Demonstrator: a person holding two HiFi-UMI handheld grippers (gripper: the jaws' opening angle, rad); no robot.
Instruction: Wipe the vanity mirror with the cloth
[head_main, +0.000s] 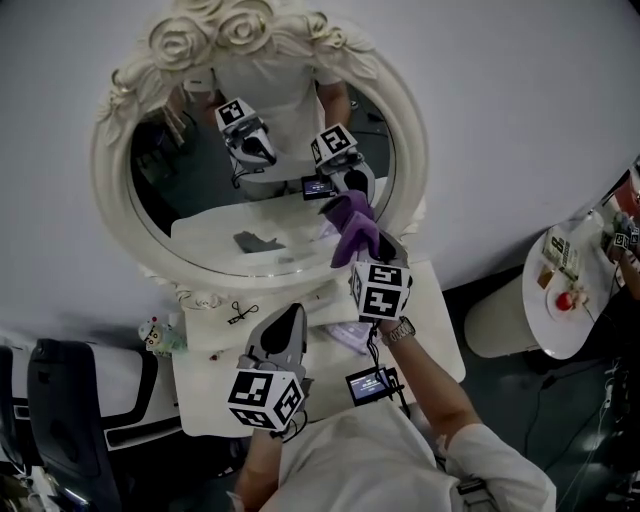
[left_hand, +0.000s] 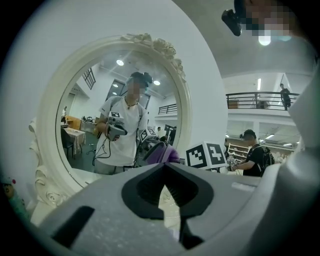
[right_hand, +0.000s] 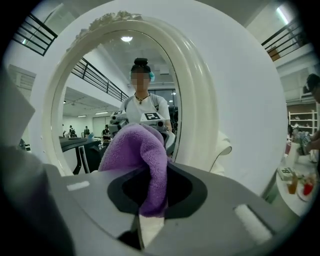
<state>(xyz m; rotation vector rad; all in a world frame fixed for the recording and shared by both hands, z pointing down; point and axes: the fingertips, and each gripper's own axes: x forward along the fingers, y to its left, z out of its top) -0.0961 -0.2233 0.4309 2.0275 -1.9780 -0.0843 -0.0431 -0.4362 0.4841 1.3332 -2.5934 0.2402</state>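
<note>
Closest to me, the left gripper (head_main: 289, 314) hangs over the white desk (head_main: 200, 385), well short of the mirror. In its own view the jaws are pressed together with nothing between them.

Ahead and to the right, my right gripper (head_main: 384, 250) is raised toward the glass. Its jaws are pinching a purple cloth (right_hand: 136, 150), which bunches up out of them in a fat fold. From the head view the cloth meets its own reflection at the lower right of the vanity mirror (head_main: 200, 190), just inside the cream frame, so it sits against the glass there.

A pale lilac piece (head_main: 346, 336) lies on the desk below that gripper. A small dark clip-like item (head_main: 241, 313) lies near the mirror's foot.

Far right, well apart, stands a round white table (head_main: 548, 320) carrying small things.
</note>
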